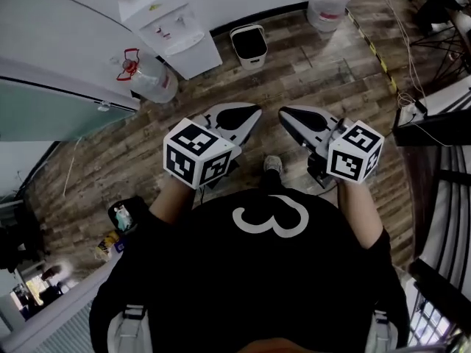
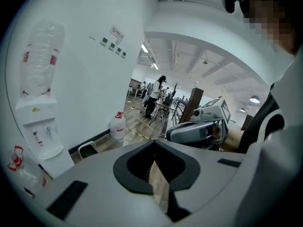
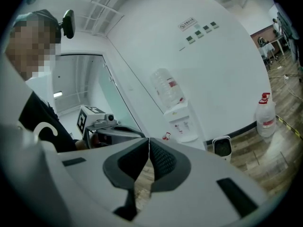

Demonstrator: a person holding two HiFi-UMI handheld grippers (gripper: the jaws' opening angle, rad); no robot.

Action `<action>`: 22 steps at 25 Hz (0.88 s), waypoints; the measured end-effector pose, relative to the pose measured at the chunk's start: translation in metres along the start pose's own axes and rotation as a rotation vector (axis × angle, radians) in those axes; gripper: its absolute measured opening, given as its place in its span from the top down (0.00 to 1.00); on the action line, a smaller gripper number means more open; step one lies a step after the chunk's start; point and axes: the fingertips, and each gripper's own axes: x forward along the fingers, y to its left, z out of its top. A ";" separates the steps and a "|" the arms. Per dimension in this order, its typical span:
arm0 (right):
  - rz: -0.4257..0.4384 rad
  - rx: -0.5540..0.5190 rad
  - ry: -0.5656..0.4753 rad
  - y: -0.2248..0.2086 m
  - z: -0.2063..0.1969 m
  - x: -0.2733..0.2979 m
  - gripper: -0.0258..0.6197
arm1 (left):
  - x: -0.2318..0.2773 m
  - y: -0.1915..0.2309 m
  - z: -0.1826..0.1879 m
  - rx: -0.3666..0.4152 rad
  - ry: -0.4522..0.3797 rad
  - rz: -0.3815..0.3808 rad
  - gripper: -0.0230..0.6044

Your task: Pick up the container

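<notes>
A small white bin (image 1: 249, 45) with a dark inside stands on the wood floor by the wall, beside the water dispenser (image 1: 169, 20). It also shows in the left gripper view as the bin (image 2: 87, 149) and in the right gripper view as the bin (image 3: 221, 146). I hold both grippers in front of my chest, well short of it. My left gripper (image 1: 254, 112) is shut and empty; its jaws (image 2: 154, 144) meet at the tips. My right gripper (image 1: 284, 113) is shut and empty too, with its jaws (image 3: 148, 141) closed. Each gripper sees the other beside it.
A big water bottle (image 1: 151, 76) lies left of the dispenser, and another bottle (image 1: 326, 4) stands by the wall to the right. Cables (image 1: 401, 50) run along the floor at right near a dark desk (image 1: 441, 123). A glass partition (image 1: 44, 112) is at left.
</notes>
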 end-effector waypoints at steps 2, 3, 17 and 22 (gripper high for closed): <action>0.003 0.002 0.006 -0.024 0.009 0.000 0.92 | 0.024 0.008 0.009 -0.003 0.013 -0.011 0.94; 0.004 0.000 0.011 -0.036 0.012 0.001 0.92 | 0.035 0.013 0.013 0.000 0.024 -0.011 0.94; 0.042 0.052 0.068 -0.144 0.037 0.026 0.92 | 0.115 0.086 0.039 -0.051 0.059 0.043 0.94; 0.023 0.076 0.094 -0.182 0.040 0.051 0.92 | 0.137 0.123 0.040 -0.063 0.080 0.040 0.94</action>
